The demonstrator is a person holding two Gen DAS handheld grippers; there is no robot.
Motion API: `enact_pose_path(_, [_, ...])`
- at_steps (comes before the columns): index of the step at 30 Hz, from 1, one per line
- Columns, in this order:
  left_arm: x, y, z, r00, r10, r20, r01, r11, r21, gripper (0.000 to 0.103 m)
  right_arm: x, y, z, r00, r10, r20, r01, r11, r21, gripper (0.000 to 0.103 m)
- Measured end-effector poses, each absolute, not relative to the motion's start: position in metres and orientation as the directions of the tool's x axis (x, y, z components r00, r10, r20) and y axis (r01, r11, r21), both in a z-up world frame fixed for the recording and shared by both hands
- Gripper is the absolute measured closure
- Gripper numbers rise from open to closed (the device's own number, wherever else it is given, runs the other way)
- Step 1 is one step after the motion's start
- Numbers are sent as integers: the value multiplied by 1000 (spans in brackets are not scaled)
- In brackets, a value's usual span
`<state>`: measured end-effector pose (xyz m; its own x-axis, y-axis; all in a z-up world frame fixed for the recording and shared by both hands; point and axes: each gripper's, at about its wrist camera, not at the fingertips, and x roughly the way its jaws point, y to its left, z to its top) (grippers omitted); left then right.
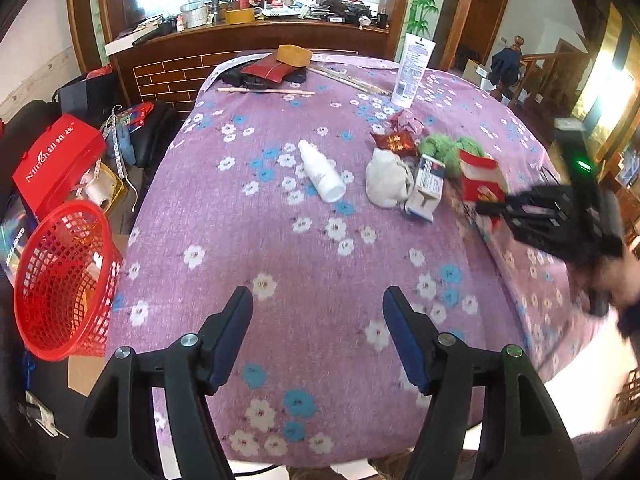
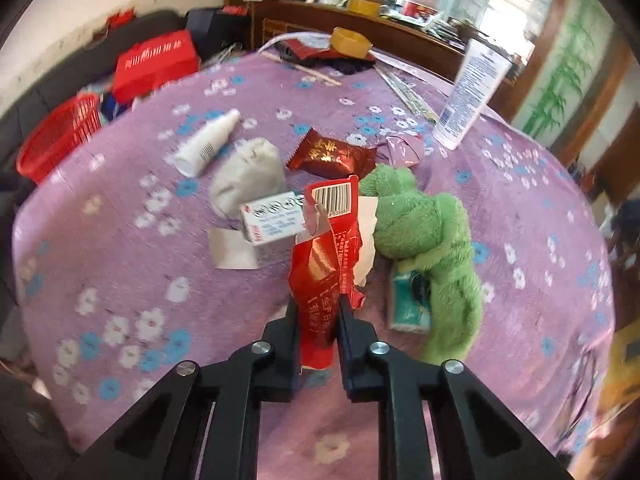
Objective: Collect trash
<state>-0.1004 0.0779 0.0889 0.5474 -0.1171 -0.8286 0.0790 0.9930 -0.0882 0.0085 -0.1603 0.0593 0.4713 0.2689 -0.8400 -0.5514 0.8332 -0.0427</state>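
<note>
My right gripper (image 2: 318,304) is shut on a torn red snack wrapper (image 2: 326,248) with a barcode and holds it above the purple flowered tablecloth (image 2: 132,264). In the left wrist view the right gripper (image 1: 490,206) shows at the right with the red wrapper (image 1: 480,182). My left gripper (image 1: 318,300) is open and empty over the near part of the cloth. On the table lie a white bottle (image 1: 322,172), a crumpled white tissue (image 1: 386,178), a small white carton (image 1: 426,190), a dark red candy wrapper (image 2: 332,156) and a pink wrapper (image 2: 402,148). A red mesh basket (image 1: 64,280) stands off the table's left edge.
A green plush toy (image 2: 432,224) lies on a teal tissue pack (image 2: 408,304). A tall white tube (image 1: 412,70) stands at the far side. Chopsticks (image 1: 266,90), a tape roll (image 1: 294,55) and dark items lie at the far edge. A red box (image 1: 56,160) sits left.
</note>
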Motion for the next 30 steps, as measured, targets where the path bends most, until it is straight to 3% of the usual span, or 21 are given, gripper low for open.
enact_pose_path(6, [-45,63,83,532,-102,-840,18,994,-109,36,-30,-179,86,503,397,-768,-424,887,181,86])
enact_pose_path(10, [0,56,71,520,-102,-848,-31,990,-138,37,-58,-188,99,536,418,-733,-374,897,238,86])
enact_pose_path(16, [63,50,41,471,-62,-880,-68,992,-106,60,-90,-209,111,575,376,-726,-306,922,236,86])
enact_pose_path(21, [90,47,14,403,-58,-913,-68,993,-94,62,-106,-228,116,603,323,-730,-235,946,224,87])
enact_pose_path(26, [102,46,3,421,-29,-907,-50,997,-56,74,-112,-235,119,605,308,-734,-199,951,235,87])
enact_pose_path(30, [95,46,3,437,-30,-899,-15,999,-40,74,-110,-230,121,599,312,-738,-200,950,239,87])
